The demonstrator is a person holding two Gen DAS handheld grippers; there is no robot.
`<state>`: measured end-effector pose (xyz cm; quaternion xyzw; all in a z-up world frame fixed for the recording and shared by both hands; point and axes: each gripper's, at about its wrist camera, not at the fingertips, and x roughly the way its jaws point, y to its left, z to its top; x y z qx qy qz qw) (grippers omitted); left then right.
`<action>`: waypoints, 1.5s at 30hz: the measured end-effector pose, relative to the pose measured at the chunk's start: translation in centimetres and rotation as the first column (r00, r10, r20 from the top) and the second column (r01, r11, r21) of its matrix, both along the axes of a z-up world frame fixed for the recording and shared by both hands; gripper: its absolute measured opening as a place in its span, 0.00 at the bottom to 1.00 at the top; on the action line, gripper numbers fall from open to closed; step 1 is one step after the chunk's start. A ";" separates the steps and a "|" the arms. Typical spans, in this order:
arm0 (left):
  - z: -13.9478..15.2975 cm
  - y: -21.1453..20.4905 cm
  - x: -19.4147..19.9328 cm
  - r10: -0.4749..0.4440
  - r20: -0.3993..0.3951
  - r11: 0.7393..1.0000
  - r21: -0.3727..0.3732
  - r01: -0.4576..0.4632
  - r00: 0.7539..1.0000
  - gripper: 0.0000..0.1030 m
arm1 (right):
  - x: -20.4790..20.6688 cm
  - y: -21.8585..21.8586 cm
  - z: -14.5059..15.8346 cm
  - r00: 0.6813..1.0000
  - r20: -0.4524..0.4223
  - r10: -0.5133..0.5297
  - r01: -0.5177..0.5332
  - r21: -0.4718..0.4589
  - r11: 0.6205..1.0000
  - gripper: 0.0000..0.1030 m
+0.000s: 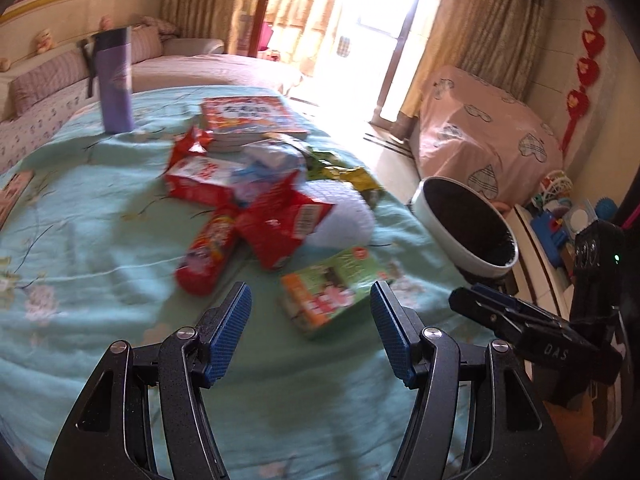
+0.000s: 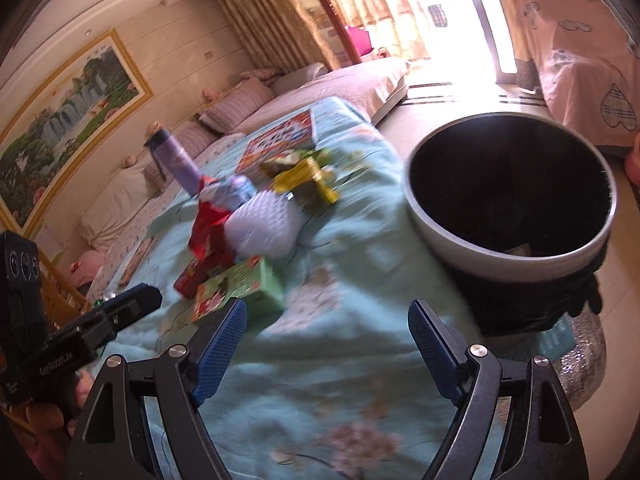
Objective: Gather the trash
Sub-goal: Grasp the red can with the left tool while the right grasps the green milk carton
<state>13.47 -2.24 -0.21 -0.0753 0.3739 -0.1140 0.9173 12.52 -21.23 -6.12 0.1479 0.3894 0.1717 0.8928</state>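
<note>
Both your tongs are empty. Left gripper (image 1: 311,334): jaws apart, nothing between the blue pads, only the teal bedspread (image 1: 100,280) under them. Right gripper (image 2: 327,350): jaws spread wide, nothing between them, also over bare bedspread.

Trash sits in one heap mid-bed. In the left wrist view, reading from your left gripper:
- Green and orange carton (image 1: 332,292) at 12 o'clock, just beyond the fingertips, lying flat. Nearest piece.
- Red tube-shaped pack (image 1: 206,256) at 11 o'clock, lying on its side.
- Red snack bag (image 1: 284,226) at 12 o'clock behind the carton, touching the tube's far end.
- White padded pouch (image 1: 340,216) just behind the red bag, partly under it.
- Red and white carton (image 1: 200,178) further back at 11 o'clock.
- Yellow-green wrappers (image 1: 348,174) at 1 o'clock, far side of the heap.
- Pale blue crumpled wrap (image 1: 276,156) in the middle; blurred, can't tell what it is.
- Red-covered book (image 1: 250,116) at 12 o'clock, far end of the heap.
- Purple bottle (image 1: 116,84) upright at 10 o'clock, apart from the heap.

Bin (image 1: 466,228): white rim, black liner, off the bed edge at 2 o'clock from the left gripper. In the right wrist view it is at 1 o'clock, close, tucked against the bed edge; something pale lies at the bottom, can't tell what.

Your right gripper shows at 3 o'clock in the left view, between carton and bin.
</note>
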 end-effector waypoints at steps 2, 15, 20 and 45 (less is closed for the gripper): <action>-0.3 1.1 -0.1 0.022 -0.007 1.000 -0.001 -0.022 1.000 0.61 | -0.2 1.6 0.0 0.999 0.000 0.037 -0.037 -0.012 0.999 0.82; -2.4 5.6 3.4 0.021 -0.098 0.996 0.094 -0.012 0.995 0.61 | 0.6 8.9 -1.1 0.979 -0.001 0.205 -0.202 -0.174 0.964 0.97; -3.2 6.0 5.9 -0.036 -0.133 0.997 0.064 0.044 0.990 0.64 | 1.8 10.6 -1.9 0.971 -0.024 0.240 -0.239 -0.221 0.946 0.97; -2.9 3.7 2.7 -0.040 -0.083 0.999 0.022 0.042 0.996 0.34 | 1.3 5.4 -0.8 0.993 -0.012 0.120 -0.120 -0.075 0.990 0.89</action>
